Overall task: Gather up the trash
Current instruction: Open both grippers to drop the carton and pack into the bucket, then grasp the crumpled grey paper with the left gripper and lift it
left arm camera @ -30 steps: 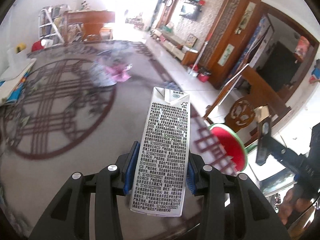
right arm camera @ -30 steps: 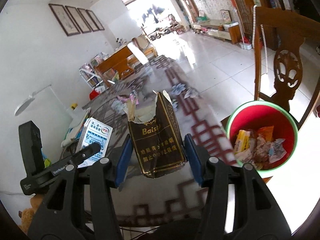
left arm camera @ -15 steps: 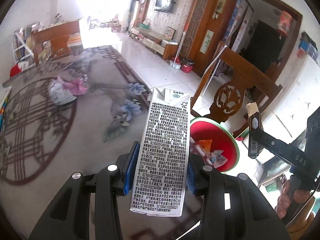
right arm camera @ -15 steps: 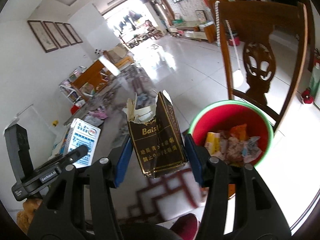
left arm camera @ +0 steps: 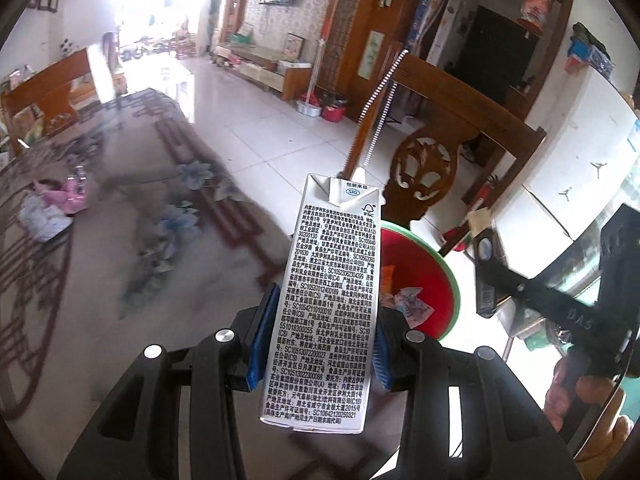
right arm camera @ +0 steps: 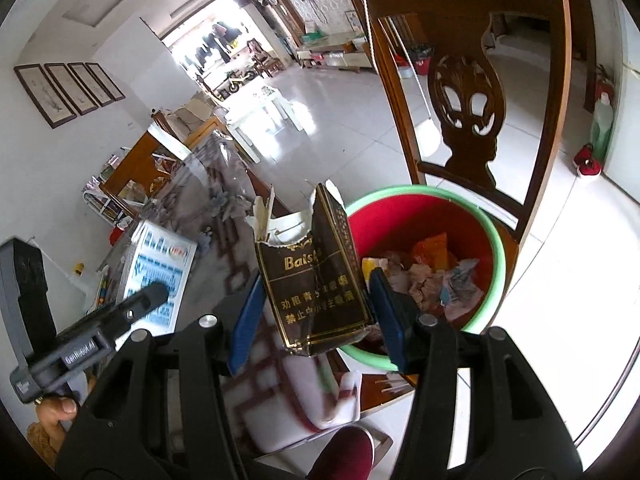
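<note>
Legibly, "Baish…" pack (right arm camera: 316, 280), SIG carton (left arm camera: 330, 304)

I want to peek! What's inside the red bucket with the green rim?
The bucket holds crumpled wrappers, orange, yellow and pale ones. The dark torn box and the gripper hide its near side and bottom.

The left part of the red bin (left arm camera: 416, 280) is hidden behind the milk carton (left arm camera: 324, 312) at centre frame. The patterned worktop (left arm camera: 100, 240) at left is smeared by blur, and the pink wrappers (left arm camera: 64, 200) at the left edge cannot be identified. In the right wrist view, the bin's near rim (right arm camera: 368, 354) is covered by the torn cigarette pack (right arm camera: 316, 284). A dark red shoe (right arm camera: 348, 454) is cut off by the bottom edge.
</note>
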Motion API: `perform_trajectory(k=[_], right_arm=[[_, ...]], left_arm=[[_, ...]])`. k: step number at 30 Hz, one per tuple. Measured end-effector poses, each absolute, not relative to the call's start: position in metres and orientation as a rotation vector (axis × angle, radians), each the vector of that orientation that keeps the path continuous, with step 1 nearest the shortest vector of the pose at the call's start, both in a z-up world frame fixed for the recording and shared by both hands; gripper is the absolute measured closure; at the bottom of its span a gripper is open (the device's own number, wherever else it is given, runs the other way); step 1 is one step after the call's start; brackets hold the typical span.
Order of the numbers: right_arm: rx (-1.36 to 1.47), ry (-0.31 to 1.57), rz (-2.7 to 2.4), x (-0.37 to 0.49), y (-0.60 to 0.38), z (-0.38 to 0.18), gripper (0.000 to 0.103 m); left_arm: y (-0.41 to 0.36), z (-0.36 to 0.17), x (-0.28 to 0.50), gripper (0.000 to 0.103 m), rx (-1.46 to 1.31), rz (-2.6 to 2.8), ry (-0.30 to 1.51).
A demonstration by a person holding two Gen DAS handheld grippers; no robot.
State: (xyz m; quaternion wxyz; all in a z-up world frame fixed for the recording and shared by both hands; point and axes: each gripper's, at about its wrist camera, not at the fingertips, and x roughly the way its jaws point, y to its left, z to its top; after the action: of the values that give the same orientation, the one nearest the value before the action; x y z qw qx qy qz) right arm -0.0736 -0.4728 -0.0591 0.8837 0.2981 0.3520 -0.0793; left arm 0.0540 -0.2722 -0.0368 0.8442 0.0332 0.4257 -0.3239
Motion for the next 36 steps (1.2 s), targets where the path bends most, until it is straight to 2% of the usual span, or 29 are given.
perform_trajectory(k=[7, 9, 10, 11, 12, 13, 14, 18, 24, 27, 31, 34, 36], right_arm=[[0.639, 0.756, -0.204, -0.069, -0.481, -0.075, 0.05], [0.639, 0.743, -0.245, -0.069, -0.485, -0.076, 0.046], [0.64, 0.739, -0.253, -0.068, -0.486, -0.076, 0.041], [0.642, 0.733, -0.263, -0.067, -0.489, -0.077, 0.034], [0.642, 0.732, -0.271, -0.065, -0.49, -0.077, 0.03], [0.642, 0.729, -0.275, -0.064, -0.491, -0.078, 0.026], [0.644, 0.725, -0.275, -0.061, -0.491, -0.078, 0.025], [0.66, 0.699, -0.261, -0.056, -0.484, -0.066, 0.025], [0.608, 0.688, -0.064, -0.021, -0.422, -0.025, 0.024], [0.646, 0.634, 0.064, -0.006, -0.384, -0.006, 0.018], [0.67, 0.665, 0.231, 0.018, -0.32, -0.014, 0.017], [0.561, 0.821, 0.298, 0.037, -0.276, -0.033, 0.018], [0.53, 0.79, 0.306, 0.04, -0.27, -0.029, 0.017]], left_arm=[[-0.31, -0.044, 0.07, 0.064, 0.003, -0.807, 0.969], [-0.324, -0.047, 0.072, 0.064, 0.03, -0.841, 0.982], [-0.331, -0.048, 0.072, 0.063, 0.038, -0.852, 0.982], [-0.335, -0.048, 0.073, 0.056, 0.044, -0.861, 0.984], [-0.337, -0.049, 0.074, 0.042, 0.047, -0.864, 0.984], [-0.338, -0.049, 0.075, 0.036, 0.046, -0.86, 0.98], [-0.336, -0.049, 0.075, 0.032, 0.033, -0.856, 0.972], [-0.319, -0.049, 0.081, 0.03, -0.018, -0.819, 0.974], [-0.252, -0.049, 0.104, 0.03, -0.062, -0.613, 0.915], [-0.204, -0.049, 0.128, 0.03, -0.103, -0.442, 0.899], [-0.136, -0.049, 0.166, 0.03, -0.187, -0.242, 0.883], [-0.09, -0.051, 0.199, 0.03, -0.228, -0.112, 0.891], [-0.068, -0.055, 0.218, 0.03, -0.22, -0.048, 0.889]])
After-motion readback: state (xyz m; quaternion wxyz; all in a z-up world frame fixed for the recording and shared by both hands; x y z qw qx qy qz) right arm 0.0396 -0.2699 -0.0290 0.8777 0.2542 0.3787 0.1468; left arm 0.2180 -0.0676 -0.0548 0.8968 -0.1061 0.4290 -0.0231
